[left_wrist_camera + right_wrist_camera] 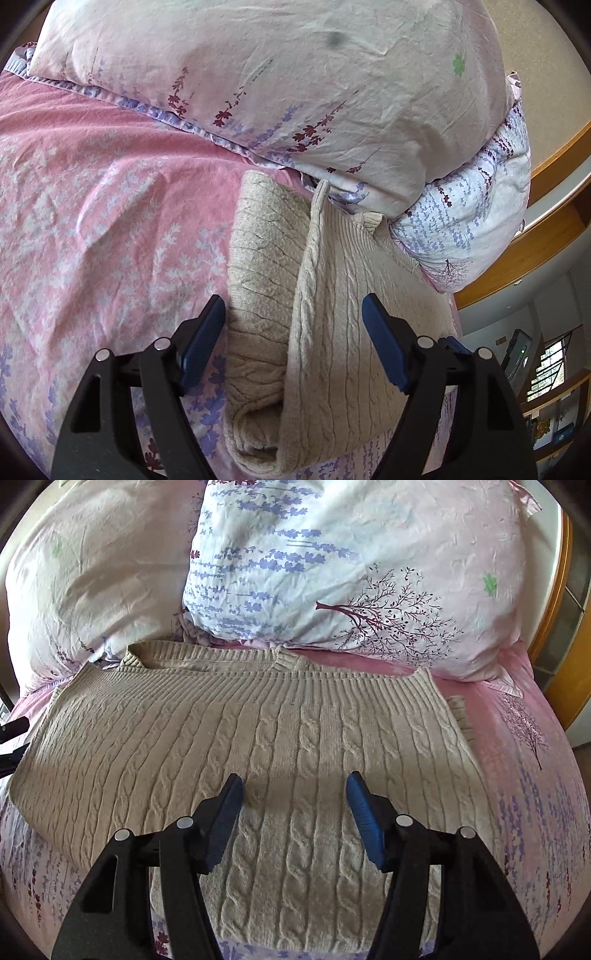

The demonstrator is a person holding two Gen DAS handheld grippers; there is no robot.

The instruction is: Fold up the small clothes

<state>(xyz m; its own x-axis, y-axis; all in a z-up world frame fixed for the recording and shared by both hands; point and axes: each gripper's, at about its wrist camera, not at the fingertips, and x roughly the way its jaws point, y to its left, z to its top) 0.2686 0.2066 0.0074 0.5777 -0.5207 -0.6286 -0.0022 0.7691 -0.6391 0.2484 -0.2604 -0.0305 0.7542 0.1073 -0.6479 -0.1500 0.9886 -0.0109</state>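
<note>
A beige cable-knit sweater (258, 738) lies on the pink floral bedsheet (524, 775), partly folded, its ribbed hem toward the pillows. In the left wrist view the sweater (325, 295) shows from its side, with one layer folded over another along a lengthwise edge. My left gripper (293, 314) is open and empty, just above that folded edge. My right gripper (293, 790) is open and empty, hovering over the middle of the sweater. A bit of the left gripper (13, 731) shows at the sweater's left edge.
Two floral pillows (332, 572) (92, 583) lie right behind the sweater. The pink sheet (92, 203) spreads out to the left. A wooden bed frame (554, 155) and shelves (554, 406) stand to the right.
</note>
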